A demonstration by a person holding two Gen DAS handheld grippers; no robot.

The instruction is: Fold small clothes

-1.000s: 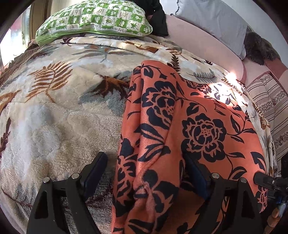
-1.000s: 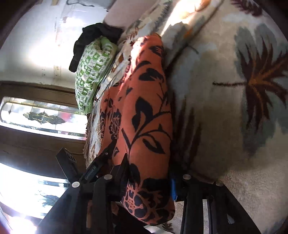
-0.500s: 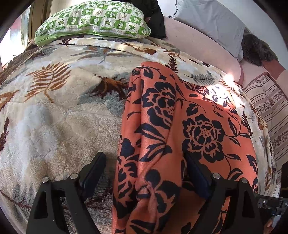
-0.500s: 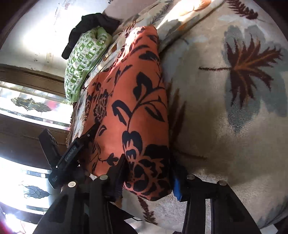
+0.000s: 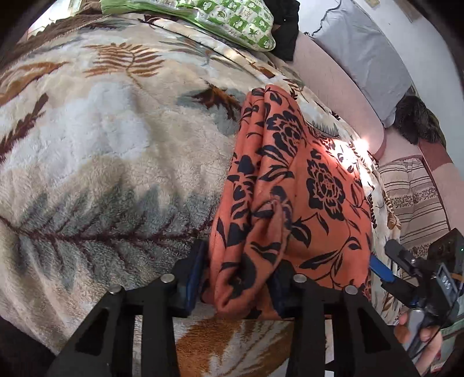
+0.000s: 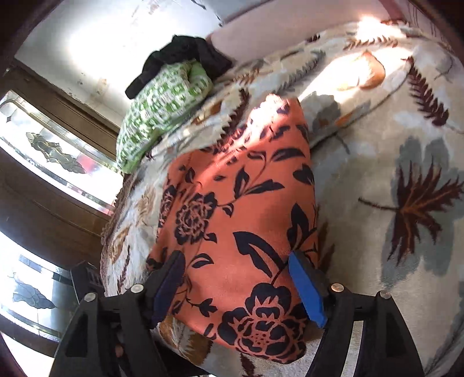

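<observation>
The orange floral garment (image 5: 301, 185) was laid lengthwise on the leaf-print blanket (image 5: 101, 150) covering the bed, folded into a long narrow strip running from near to far. The left tongs (image 5: 240, 278) had just been closing and were clamped on a bunched fold at the garment's near left edge, cloth pinched between both pads. The right tongs (image 6: 237, 287) had just been opening; the pads were seen spread apart over the garment's near end (image 6: 240, 220), cloth lying between them but not pressed. In the left wrist view the right tongs' blue pad (image 5: 381, 269) was seen just beside the garment's near right edge, with a hand (image 5: 417, 327) on the handle. A green patterned pillow (image 5: 232, 20) was set at the far end of the bed, a black item (image 6: 179, 58) touching it. A grey pillow (image 5: 362, 55) was propped far right.
</observation>
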